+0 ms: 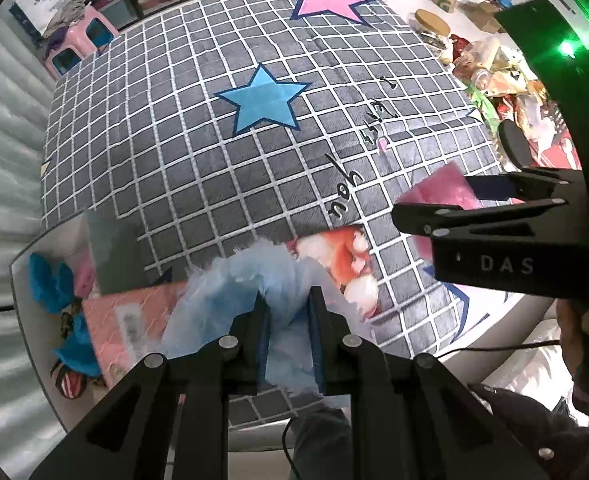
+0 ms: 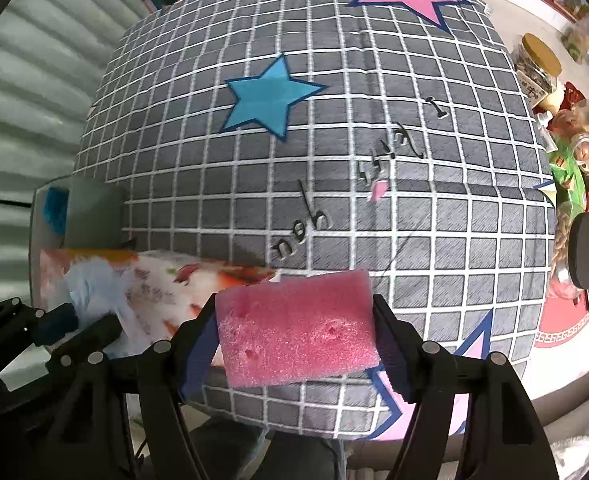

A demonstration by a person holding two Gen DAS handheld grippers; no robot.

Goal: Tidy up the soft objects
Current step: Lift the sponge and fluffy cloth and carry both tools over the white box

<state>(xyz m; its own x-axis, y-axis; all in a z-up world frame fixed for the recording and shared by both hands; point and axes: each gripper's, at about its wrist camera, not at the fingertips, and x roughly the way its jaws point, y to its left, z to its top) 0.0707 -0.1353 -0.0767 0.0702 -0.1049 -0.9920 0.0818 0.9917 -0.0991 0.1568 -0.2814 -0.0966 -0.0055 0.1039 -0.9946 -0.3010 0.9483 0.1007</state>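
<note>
My left gripper (image 1: 288,308) is shut on a light blue fluffy cloth (image 1: 230,292) and holds it above the near left part of the checked grey cloth (image 1: 198,160). My right gripper (image 2: 294,316) is shut on a pink foam block (image 2: 296,328) above the cloth's near edge. The right gripper also shows in the left wrist view (image 1: 426,204) with the pink foam (image 1: 438,190) between its fingers. The left gripper shows at the lower left of the right wrist view (image 2: 90,320).
A printed red-and-white cloth (image 2: 166,284) lies at the near left. A clear bin (image 1: 34,288) at the left holds blue and pink soft items (image 1: 48,284) and a grey block (image 1: 112,252). Jars and packets (image 1: 494,64) crowd the right side. A small pink scrap (image 2: 379,190) lies mid-cloth.
</note>
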